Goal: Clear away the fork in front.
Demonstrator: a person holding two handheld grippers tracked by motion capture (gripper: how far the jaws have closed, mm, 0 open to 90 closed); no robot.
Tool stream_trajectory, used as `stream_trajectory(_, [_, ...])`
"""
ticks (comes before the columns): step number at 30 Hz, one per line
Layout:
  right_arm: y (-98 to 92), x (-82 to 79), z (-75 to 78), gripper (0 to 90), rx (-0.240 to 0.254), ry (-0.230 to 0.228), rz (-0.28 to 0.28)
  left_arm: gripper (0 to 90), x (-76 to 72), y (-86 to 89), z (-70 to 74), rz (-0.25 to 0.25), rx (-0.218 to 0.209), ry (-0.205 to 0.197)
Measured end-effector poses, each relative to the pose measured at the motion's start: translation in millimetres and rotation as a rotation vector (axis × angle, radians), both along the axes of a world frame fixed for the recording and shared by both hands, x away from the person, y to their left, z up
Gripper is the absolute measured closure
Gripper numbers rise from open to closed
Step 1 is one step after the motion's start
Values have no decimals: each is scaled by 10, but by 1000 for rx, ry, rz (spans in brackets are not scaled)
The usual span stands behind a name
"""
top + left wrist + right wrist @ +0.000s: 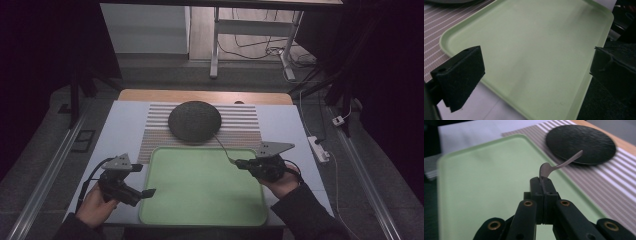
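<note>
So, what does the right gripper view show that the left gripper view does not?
Right gripper view alone: the right gripper shut on a spoon, held above the tray, and the whole dark plate on the mat. Left gripper view alone: the left gripper, jaws wide open with nothing between them. Both share the green tray and the striped mat.

The spoon [556, 166] is thin, grey and shiny — its bowl end is pinched tight in the right tool [543, 180]. Its long handle sticks out in the air, over the far edge of the green tray [486, 182], toward the round black plate [584, 142].
</note>
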State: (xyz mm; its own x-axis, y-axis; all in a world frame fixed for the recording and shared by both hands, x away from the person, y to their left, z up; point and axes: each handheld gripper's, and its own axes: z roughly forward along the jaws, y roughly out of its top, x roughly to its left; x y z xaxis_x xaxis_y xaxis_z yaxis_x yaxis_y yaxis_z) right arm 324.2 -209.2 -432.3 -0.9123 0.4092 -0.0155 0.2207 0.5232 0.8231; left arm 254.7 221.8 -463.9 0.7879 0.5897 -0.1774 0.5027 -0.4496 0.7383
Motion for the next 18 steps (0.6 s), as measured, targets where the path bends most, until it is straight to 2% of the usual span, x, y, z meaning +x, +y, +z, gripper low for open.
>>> stream_trajectory(2, [9, -26, -3, 899, 5, 10, 15, 0, 48, -61, 11, -22, 12, 14])
stream_trajectory(3, [20, -50, -7, 899, 15, 19, 30, 0, 74, -85, 16, -42, 11, 27])
stream_trajectory(6, [53, -120, -13, 899, 32, 29, 70, 0, 129, -168, 34, -88, -1, 33])
stream_trajectory(10, [103, -224, -30, 899, 46, 50, 135, 0, 183, -273, 44, -137, 34, 5])
stream_trajectory(12, [113, -242, -33, 899, 42, 53, 147, 0, 213, -326, 48, -162, 63, -23])
stream_trajectory(18, [170, -343, -55, 899, 57, 79, 211, 0, 335, -454, 61, -237, 94, -43])
